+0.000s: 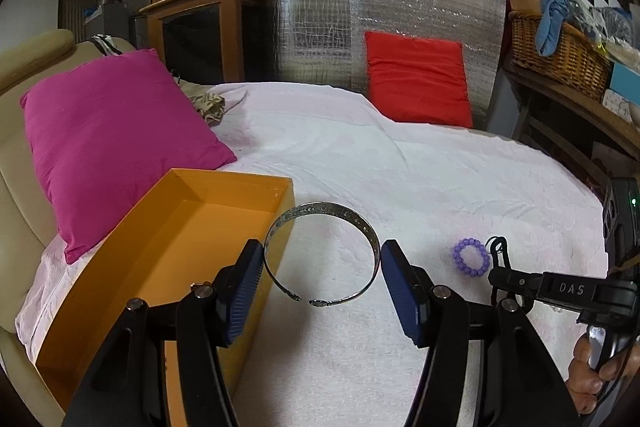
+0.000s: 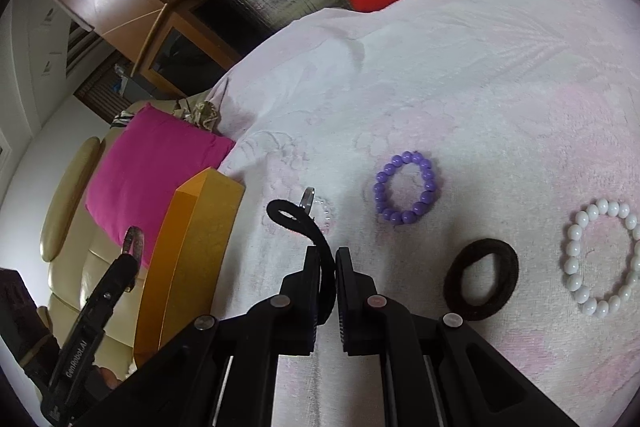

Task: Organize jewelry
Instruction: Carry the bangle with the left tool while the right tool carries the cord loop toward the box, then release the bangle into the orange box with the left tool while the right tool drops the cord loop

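Between the blue ribbed pads of the left gripper [image 1: 322, 267] was held one silver cuff bangle [image 1: 320, 255]: an open metal band with engraved outer face and small knobbed ends either side of its gap, clamped across its width above the near right edge of the orange box [image 1: 192, 223]. Box: rectangular, card, lidless, plain orange inside, standing on a pale pink textured bedspread [image 1: 400, 167].

Right gripper [image 2: 329, 263]: jaws closed on a black cord loop [image 2: 304, 227], soft and matt, its free end curled over, with a small metal ring [image 2: 307, 197] at its tip.

Lying loose on the bedspread:
- purple bead bracelet [image 2: 404, 187], round glossy beads, just beyond the right gripper;
- dark brown hair tie [image 2: 480, 279], thick, fuzzy, oval;
- white bead bracelet [image 2: 600, 259], smooth round beads, beside the hair tie.

Surroundings: magenta cushion [image 1: 116, 143] next to the box; red cushion [image 1: 416, 83] against a quilted silver foil panel [image 1: 360, 23]; wicker basket [image 1: 560, 55] of cloths.

Lettering: "DAS" on the right gripper's body; "GenRobot.AI" on the left gripper's.
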A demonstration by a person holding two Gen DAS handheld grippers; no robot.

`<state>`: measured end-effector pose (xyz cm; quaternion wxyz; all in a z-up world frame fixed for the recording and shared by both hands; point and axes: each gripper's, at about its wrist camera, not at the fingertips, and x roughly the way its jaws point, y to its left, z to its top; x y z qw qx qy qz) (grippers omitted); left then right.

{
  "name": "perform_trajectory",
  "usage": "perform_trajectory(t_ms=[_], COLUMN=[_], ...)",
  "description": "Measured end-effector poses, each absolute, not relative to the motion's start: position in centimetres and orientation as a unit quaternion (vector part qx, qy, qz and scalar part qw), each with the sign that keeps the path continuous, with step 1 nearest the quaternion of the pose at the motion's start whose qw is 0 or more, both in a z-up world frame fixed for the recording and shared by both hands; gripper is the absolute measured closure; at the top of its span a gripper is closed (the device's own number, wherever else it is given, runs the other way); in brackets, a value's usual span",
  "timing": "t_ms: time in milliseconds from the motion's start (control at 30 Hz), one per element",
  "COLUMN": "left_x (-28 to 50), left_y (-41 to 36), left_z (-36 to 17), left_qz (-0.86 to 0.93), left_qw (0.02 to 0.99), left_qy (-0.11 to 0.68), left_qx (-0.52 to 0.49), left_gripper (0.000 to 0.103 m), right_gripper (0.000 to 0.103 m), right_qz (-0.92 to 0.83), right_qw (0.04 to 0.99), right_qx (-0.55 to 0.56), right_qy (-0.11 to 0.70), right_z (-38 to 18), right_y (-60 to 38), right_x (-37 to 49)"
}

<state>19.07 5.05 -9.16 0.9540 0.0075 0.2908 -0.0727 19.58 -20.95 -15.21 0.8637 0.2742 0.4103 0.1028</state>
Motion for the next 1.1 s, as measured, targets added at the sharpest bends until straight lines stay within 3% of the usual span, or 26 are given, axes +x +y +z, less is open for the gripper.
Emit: perform_trajectory(t_ms=[500, 800, 1100], left_x=[19.4, 24.1, 26.0], left_y=[17.5, 22.8, 23.7], left_z=[-7.4, -13.0, -16.6], left_qz=[0.058, 0.116, 0.138], left_qw=[0.962, 0.914, 0.873], left_qy=[0.259, 0.381, 0.463], left_qx=[-0.059, -0.074, -0.066], left_gripper=[0.041, 0.041, 0.04], right_gripper=[0.094, 0.094, 0.093], right_qz=[0.185, 0.208, 0.136], right_qw=[0.875, 0.852, 0.834], right_qx=[0.197, 0.16, 0.11], right_qy=[0.402, 0.453, 0.524], right_z=[-7.9, -9.3, -15.3], right_y=[-8.5, 2.5, 6.5], right_x=[25.4, 32.3, 37.2])
